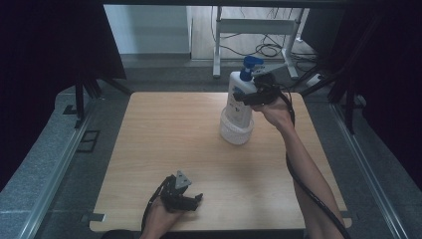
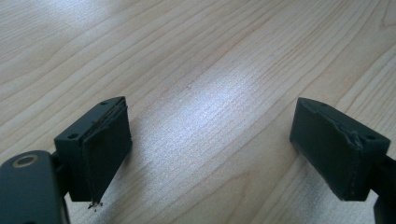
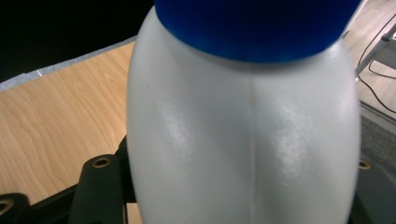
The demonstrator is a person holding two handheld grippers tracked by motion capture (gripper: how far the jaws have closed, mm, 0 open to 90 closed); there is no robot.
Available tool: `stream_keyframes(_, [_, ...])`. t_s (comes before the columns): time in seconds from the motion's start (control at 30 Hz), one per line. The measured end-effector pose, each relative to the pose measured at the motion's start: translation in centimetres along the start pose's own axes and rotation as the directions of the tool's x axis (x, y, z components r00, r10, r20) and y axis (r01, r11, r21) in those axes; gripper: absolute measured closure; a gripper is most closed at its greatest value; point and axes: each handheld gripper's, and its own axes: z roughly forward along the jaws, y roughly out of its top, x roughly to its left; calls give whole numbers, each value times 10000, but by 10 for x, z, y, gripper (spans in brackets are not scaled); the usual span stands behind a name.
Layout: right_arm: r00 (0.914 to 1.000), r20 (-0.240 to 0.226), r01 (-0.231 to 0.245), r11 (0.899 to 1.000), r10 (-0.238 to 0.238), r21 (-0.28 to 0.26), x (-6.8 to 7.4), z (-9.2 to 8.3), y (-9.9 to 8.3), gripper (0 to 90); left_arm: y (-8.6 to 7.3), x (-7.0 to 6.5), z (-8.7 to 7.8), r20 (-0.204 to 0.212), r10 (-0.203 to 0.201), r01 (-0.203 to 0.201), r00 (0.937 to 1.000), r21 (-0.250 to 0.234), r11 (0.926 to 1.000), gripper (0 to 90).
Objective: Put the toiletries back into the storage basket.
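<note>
- Near the far right corner of the wooden tabletop [image 1: 174,129], the right gripper [image 1: 256,94] pinched a white plastic pump bottle with blue head [image 1: 239,94], apparently lifting or placing it above a white round container [image 1: 236,132].
- Near the front edge, the left gripper [image 1: 186,199] rested with jaws spread, empty.
- Next move probably needed steady vertical control.

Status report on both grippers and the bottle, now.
Left gripper open, low over the table at the near edge, holding nothing. Right gripper shut on the white pump bottle, which stands in a white cup. Nothing in the way.
</note>
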Motion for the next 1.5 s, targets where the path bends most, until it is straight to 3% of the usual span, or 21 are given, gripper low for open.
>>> stream_keyframes(0.83, [10000, 81, 50, 9980, -55, 627, -3, 40, -33, 375, 0, 0, 0, -7, -19, 19, 10000, 14, 10000, 119])
stream_keyframes(1.5, [9999, 131, -92, 9953, 80, 959, -3, 60, -53, 375, 0, 0, 0, 1, 8, -8, 10000, 33, 10000, 119])
